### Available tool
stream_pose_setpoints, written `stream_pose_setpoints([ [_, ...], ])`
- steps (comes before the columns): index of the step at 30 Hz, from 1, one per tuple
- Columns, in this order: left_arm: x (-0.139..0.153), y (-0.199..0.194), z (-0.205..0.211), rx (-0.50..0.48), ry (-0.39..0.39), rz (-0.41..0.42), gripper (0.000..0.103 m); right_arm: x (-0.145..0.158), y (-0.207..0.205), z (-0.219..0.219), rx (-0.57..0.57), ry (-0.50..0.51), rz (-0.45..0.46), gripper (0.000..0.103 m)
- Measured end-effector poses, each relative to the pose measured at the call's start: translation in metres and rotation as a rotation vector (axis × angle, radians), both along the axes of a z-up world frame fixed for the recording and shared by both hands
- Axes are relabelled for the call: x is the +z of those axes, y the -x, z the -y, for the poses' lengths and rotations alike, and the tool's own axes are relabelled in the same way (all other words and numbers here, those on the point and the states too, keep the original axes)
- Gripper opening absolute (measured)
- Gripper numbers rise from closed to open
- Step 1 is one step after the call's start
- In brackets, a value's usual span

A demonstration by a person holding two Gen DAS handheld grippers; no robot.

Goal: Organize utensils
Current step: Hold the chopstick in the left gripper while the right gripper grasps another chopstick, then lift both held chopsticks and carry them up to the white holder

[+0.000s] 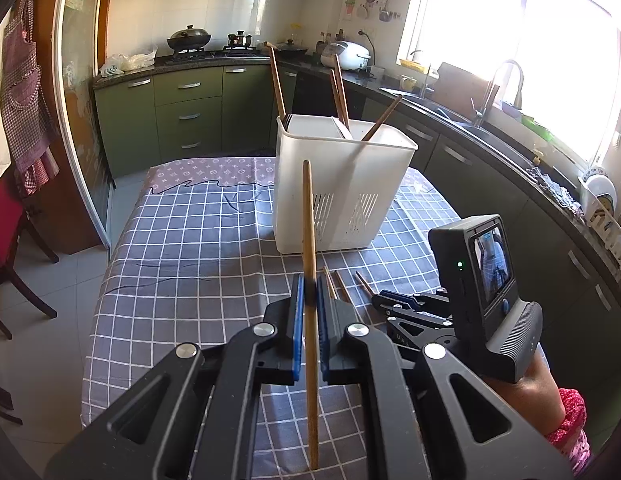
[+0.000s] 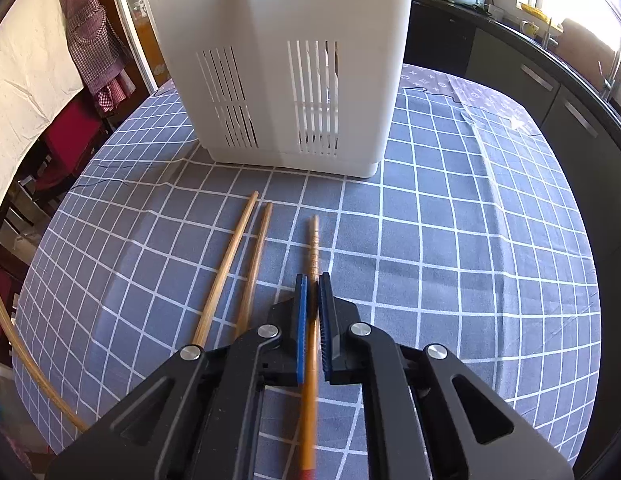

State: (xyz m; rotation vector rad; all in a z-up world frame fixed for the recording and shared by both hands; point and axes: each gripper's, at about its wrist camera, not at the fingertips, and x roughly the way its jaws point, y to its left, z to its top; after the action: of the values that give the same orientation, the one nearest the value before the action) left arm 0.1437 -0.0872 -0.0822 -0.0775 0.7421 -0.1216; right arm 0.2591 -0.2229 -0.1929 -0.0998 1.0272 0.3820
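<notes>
1. Left gripper (image 1: 309, 288) is clamped on an upright wooden chopstick (image 1: 309, 220), its blue pads pressing both sides.
2. Right gripper (image 2: 313, 280) (low over the checked tablecloth (image 2: 450, 240)) is closed on another chopstick (image 2: 313, 244); whether this one is lifted is hard to tell.
3. Two loose chopsticks (image 2: 246, 264) lie at its 10 o'clock.
4. White utensil holder (image 2: 278, 60) stands at 12 o'clock, already holding several chopsticks (image 1: 338, 88).
</notes>
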Motion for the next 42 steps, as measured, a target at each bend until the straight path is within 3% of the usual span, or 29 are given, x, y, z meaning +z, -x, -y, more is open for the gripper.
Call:
stream_pose_setpoints([
  [5, 0.001, 0.001, 0.001, 0.003, -0.002, 0.005, 0.006, 0.033, 0.012, 0.016, -0.009, -0.073, 0.065, 0.007],
  [12, 0.008, 0.006, -0.004, 0.009, 0.005, 0.025, 0.007, 0.105, 0.046, 0.051, -0.019, -0.194, 0.230, 0.007],
  [17, 0.013, 0.009, -0.005, 0.013, 0.001, 0.041, 0.007, 0.136, 0.074, 0.067, -0.013, -0.239, 0.329, 0.007],
  [27, 0.018, 0.022, 0.000, -0.001, -0.029, 0.063, 0.006, 0.138, 0.113, 0.081, 0.008, -0.236, 0.348, 0.007],
  [35, 0.026, 0.034, 0.002, -0.022, -0.044, 0.068, 0.006, 0.134, 0.119, 0.090, 0.003, -0.247, 0.344, 0.007],
  [42, 0.031, 0.035, -0.002, -0.043, -0.012, 0.055, 0.006, 0.135, 0.119, 0.090, 0.016, -0.250, 0.346, 0.007],
])
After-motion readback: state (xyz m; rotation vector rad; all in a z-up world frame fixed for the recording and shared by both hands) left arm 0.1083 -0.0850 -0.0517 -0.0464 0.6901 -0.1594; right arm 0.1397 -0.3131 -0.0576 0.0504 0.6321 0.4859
